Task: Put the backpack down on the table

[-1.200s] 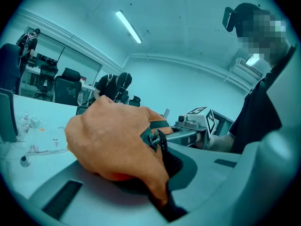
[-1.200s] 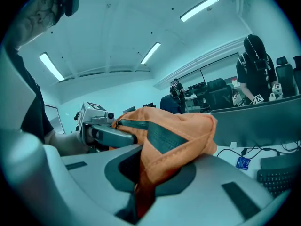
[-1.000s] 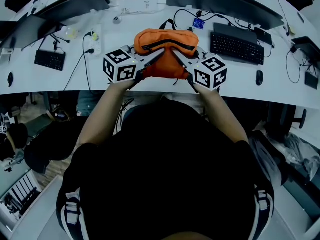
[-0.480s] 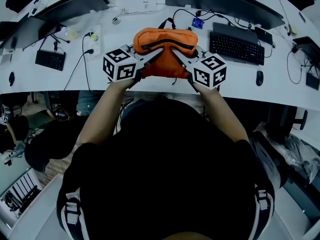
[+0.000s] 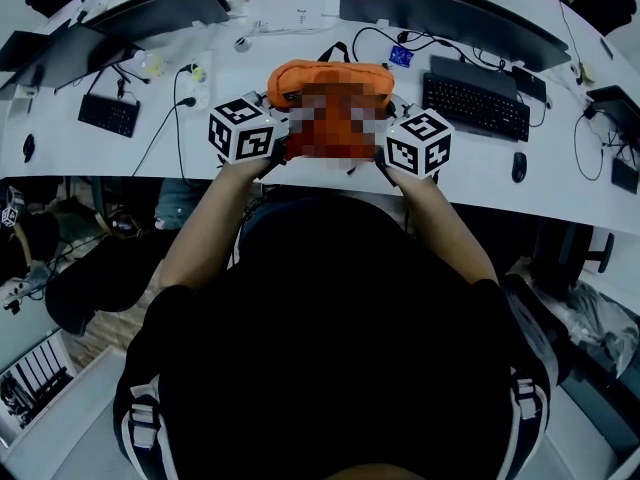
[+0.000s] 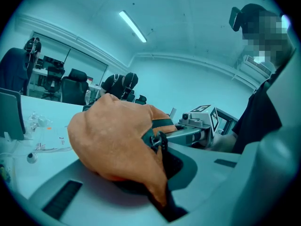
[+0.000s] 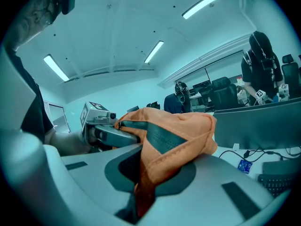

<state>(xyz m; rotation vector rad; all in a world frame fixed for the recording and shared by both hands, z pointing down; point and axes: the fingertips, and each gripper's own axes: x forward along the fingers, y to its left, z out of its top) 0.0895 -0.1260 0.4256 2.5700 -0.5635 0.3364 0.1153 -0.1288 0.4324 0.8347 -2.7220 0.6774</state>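
Observation:
The orange backpack (image 5: 320, 71) with dark zip trim hangs between both grippers over the white desk (image 5: 300, 168). I cannot tell whether its bottom rests on the desk. In the left gripper view, my left gripper (image 6: 162, 175) is shut on a fold of the orange fabric (image 6: 113, 140) beside a zip pull. My right gripper (image 7: 140, 187) is shut on the bag's other side (image 7: 174, 140), by a dark strap. Each gripper shows in the other's view, beyond the bag. In the head view the marker cubes (image 5: 242, 131) (image 5: 420, 143) flank the bag, and a mosaic patch hides the fingertips.
A black keyboard (image 5: 475, 103) and a mouse (image 5: 518, 166) lie right of the bag. Monitors (image 5: 450, 13) (image 5: 150, 8) stand behind it. A small keyboard (image 5: 108, 115), a power strip (image 5: 195, 78) and cables lie to the left. The desk's front edge runs just under the grippers.

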